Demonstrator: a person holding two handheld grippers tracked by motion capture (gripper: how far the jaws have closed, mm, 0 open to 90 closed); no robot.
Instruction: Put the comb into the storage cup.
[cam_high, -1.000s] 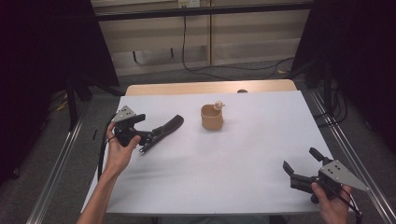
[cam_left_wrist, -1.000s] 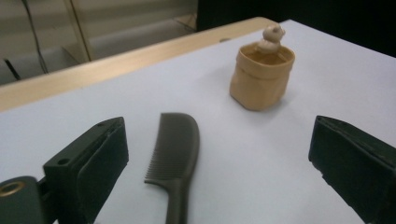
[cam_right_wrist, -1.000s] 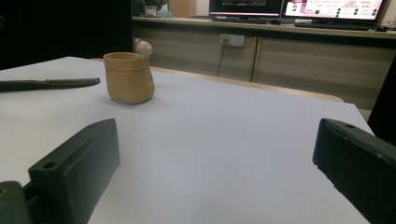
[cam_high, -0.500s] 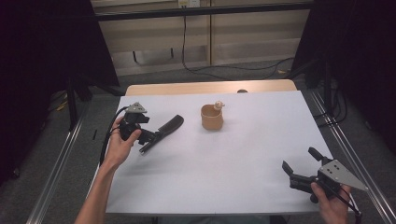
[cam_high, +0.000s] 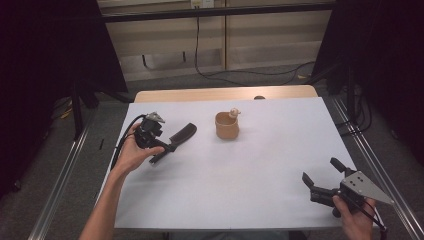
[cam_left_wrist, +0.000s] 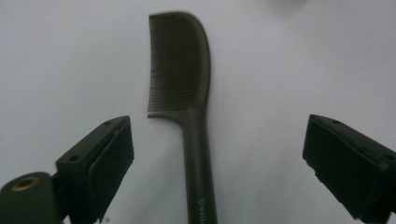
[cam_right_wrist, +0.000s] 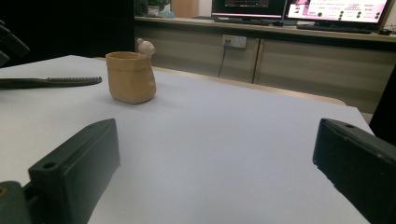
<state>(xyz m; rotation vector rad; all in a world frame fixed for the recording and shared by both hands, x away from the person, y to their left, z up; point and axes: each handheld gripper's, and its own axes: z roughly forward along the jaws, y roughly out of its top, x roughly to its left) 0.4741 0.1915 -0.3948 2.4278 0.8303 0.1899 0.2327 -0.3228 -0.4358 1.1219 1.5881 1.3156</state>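
At lower right of the high view, the right tool (cam_high: 320, 179) sat near the desk (cam_high: 250, 185) front edge, jaws spread, wide bare surface ahead. At left centre, the left tool (cam_high: 167, 147), jaws apart, straddled the comb (cam_high: 181, 134) handle; its long axis ran toward upper right. Beyond stood a tan cup (cam_high: 227, 125).

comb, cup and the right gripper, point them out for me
comb (cam_left_wrist: 180, 65), left gripper view, on the toothed head
cup (cam_high: 227, 127), high view, on its tan outer wall
right gripper (cam_high: 320, 177), high view, midway between its open fingers
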